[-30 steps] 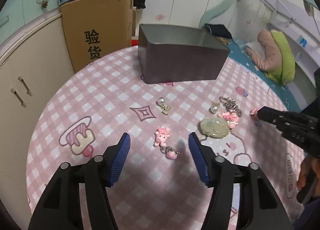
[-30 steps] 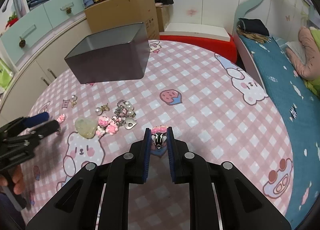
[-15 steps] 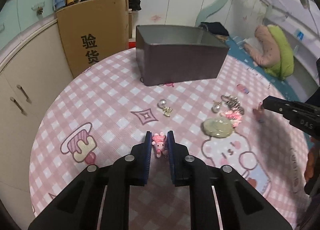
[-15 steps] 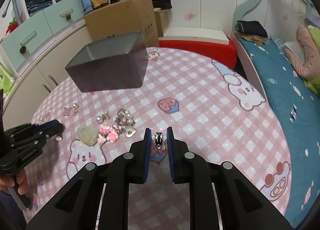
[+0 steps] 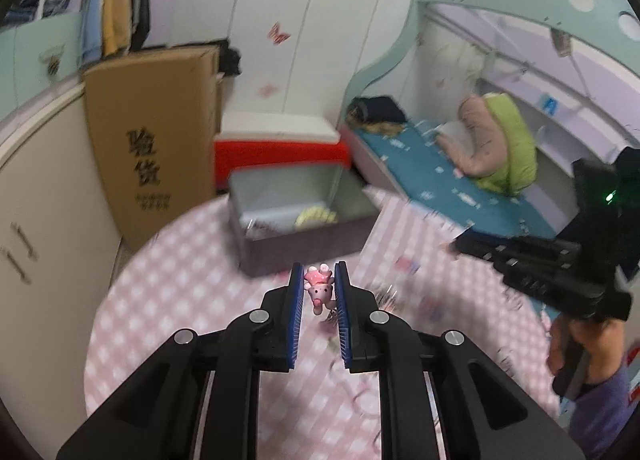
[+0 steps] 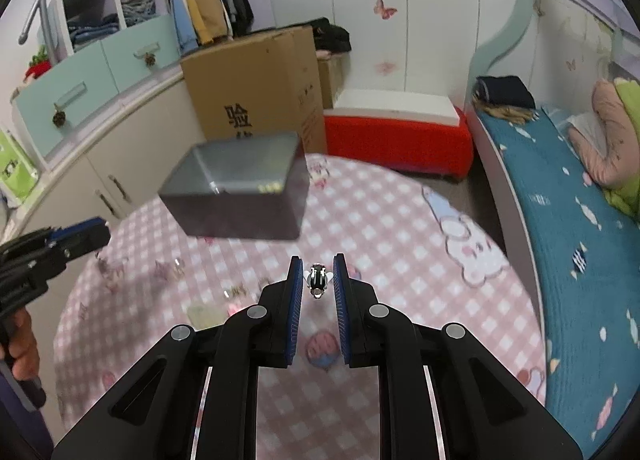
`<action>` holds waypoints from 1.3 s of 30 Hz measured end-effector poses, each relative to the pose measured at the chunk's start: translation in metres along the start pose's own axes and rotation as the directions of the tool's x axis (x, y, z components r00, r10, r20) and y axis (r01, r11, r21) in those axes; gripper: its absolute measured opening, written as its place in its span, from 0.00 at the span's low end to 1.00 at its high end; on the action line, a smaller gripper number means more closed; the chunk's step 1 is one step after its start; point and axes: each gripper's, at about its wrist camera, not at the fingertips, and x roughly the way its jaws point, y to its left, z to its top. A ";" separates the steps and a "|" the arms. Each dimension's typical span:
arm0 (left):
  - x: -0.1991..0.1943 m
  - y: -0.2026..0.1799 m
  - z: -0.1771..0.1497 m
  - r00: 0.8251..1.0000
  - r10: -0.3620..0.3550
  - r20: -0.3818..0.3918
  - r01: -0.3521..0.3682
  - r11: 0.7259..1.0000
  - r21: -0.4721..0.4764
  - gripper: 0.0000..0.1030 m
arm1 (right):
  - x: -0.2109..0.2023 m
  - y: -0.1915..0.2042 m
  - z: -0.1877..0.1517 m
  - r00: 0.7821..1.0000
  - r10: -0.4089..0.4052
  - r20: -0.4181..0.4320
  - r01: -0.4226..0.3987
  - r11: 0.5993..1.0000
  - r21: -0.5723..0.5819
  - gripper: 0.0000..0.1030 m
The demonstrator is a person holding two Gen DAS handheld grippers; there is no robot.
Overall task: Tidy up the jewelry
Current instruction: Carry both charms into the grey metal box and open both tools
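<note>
My left gripper (image 5: 317, 292) is shut on a pink pig charm (image 5: 319, 288) and holds it in the air, short of the grey open box (image 5: 296, 215). A yellow item (image 5: 316, 215) lies inside the box. My right gripper (image 6: 316, 280) is shut on a small black-and-silver charm (image 6: 317, 278), lifted above the pink checked table (image 6: 400, 260). The grey box (image 6: 240, 189) is ahead and to its left. Several loose jewelry pieces (image 6: 208, 312) lie blurred on the table. Each gripper also shows in the other's view, the right one (image 5: 540, 272) and the left one (image 6: 52, 252).
A cardboard box (image 5: 152, 139) stands behind the table at the left, beside cream cabinets (image 6: 120, 163). A red-and-white bench (image 6: 396, 131) is beyond the table. A bed with a blue sheet (image 6: 568, 227) runs along the right.
The left gripper closed on the pink pig charm and lifted it toward the grey box. The right gripper rose with its charm and moved nearer the box.
</note>
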 end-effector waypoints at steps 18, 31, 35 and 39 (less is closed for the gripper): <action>0.117 0.028 0.075 0.982 -0.020 -0.190 0.004 0.997 -0.081 0.13 | 0.093 0.039 0.080 0.986 0.140 -0.085 -0.137 0.990 0.038 0.16; 0.136 0.041 0.061 0.970 0.001 -0.245 -0.026 0.995 -0.101 0.14 | 0.123 0.038 0.070 0.979 0.146 -0.143 -0.139 0.988 0.063 0.16; 0.131 0.046 0.063 0.972 0.005 -0.234 -0.036 0.991 -0.127 0.42 | 0.125 0.034 0.068 0.975 0.166 -0.149 -0.156 0.985 0.079 0.16; 0.120 0.048 0.063 0.978 0.009 -0.210 -0.038 0.990 -0.138 0.43 | 0.121 0.032 0.067 0.976 0.169 -0.135 -0.158 0.983 0.089 0.18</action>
